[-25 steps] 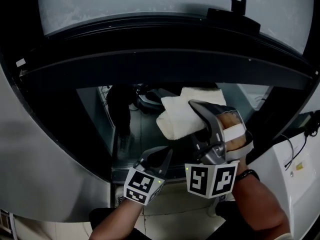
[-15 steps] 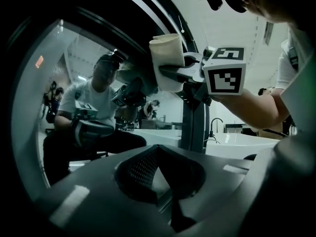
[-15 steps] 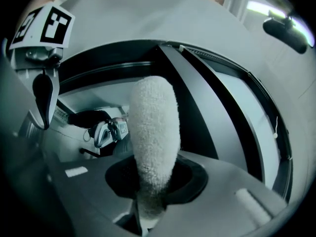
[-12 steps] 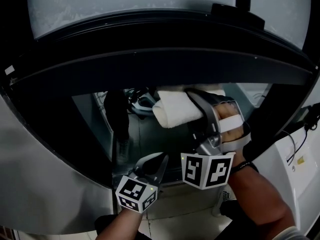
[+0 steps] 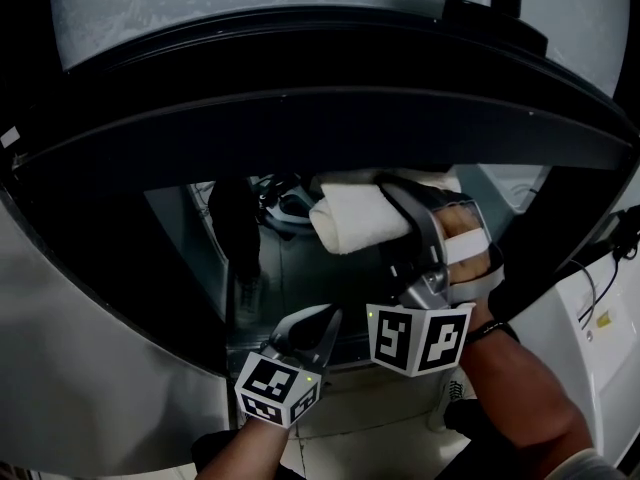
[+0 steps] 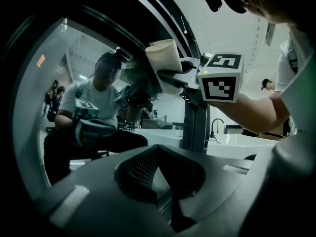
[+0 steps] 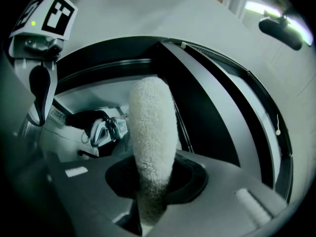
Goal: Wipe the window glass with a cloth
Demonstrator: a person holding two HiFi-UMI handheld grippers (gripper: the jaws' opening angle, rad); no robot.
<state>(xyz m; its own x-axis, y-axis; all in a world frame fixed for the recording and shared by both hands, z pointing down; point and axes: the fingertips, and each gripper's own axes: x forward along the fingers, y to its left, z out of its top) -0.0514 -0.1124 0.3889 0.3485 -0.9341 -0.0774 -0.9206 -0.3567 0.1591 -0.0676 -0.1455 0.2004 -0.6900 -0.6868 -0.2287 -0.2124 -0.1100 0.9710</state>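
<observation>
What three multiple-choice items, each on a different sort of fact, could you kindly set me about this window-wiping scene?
1. Where on the window glass is the cloth?
A) near its upper edge
B) at its bottom edge
C) off the glass, on the floor

2. What colour is the cloth?
A) blue
B) white
C) red

3. What state is the right hand-held gripper in?
A) open and empty
B) shut on the cloth
C) out of view

Answers:
1 A, the head view shows it just under the upper frame.
2 B, it looks white in the head and right gripper views.
3 B, the right gripper view shows the cloth clamped between its jaws.
</observation>
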